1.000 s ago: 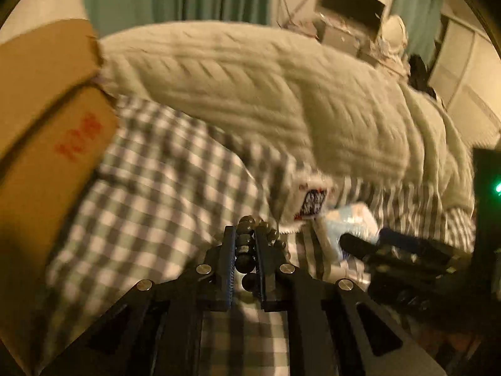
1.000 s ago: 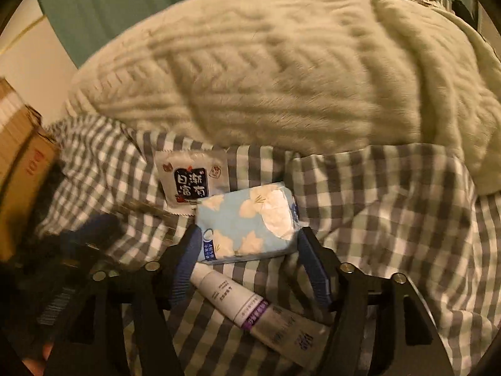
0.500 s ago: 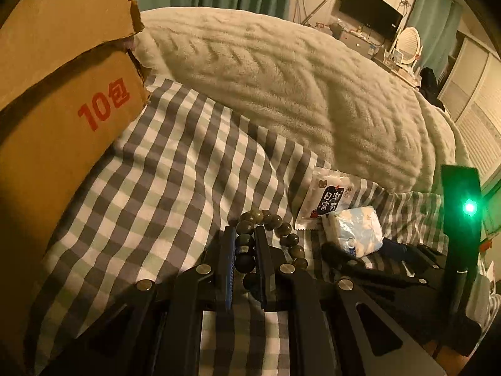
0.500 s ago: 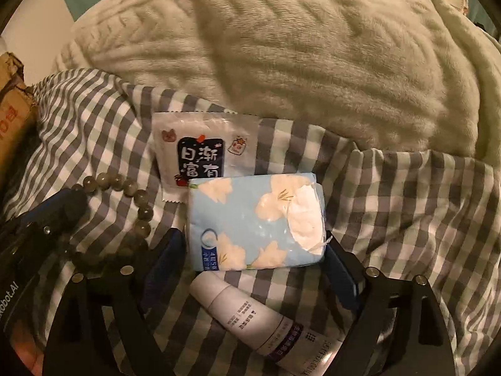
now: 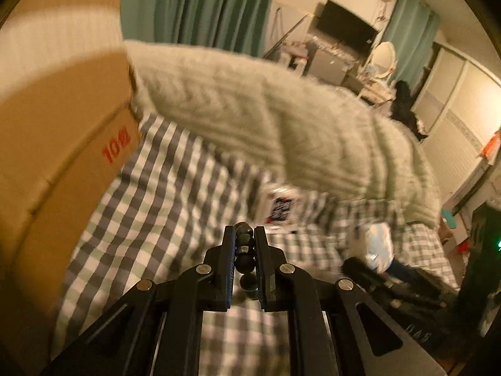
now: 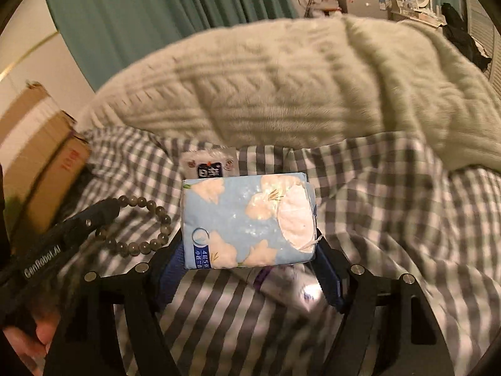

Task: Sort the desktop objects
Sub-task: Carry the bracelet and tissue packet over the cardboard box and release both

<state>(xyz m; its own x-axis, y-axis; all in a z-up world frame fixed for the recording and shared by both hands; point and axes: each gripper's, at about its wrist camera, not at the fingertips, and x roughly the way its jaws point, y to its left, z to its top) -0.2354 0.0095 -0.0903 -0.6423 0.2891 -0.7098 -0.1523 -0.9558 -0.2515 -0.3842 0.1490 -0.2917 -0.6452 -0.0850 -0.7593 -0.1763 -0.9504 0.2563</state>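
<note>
My left gripper [image 5: 244, 232] is shut on a bracelet of dark round beads [image 5: 245, 252], held above the checked sheet [image 5: 162, 206]. In the right wrist view the bracelet [image 6: 159, 219] hangs in a loop from the left gripper [image 6: 108, 211]. My right gripper [image 6: 247, 260] is shut on a light blue flowered tissue pack [image 6: 244, 219], its blue pads pressing on both ends. The pack hides part of a white sachet [image 6: 213, 164] with a dark label. Under the pack a white tube [image 6: 291, 288] lies on the sheet. The left wrist view is blurred.
A brown cardboard box [image 5: 62, 144] with red print stands at the left edge of the bed. A thick cream knitted blanket [image 6: 297, 87] is heaped behind the objects. Green curtains [image 5: 203, 6] and room furniture lie beyond. A hand [image 6: 25, 338] grips the left tool.
Both grippers have risen. The tissue pack has come up off the sheet and now covers most of the sachet. The bracelet has been lifted with the left gripper, toward the box.
</note>
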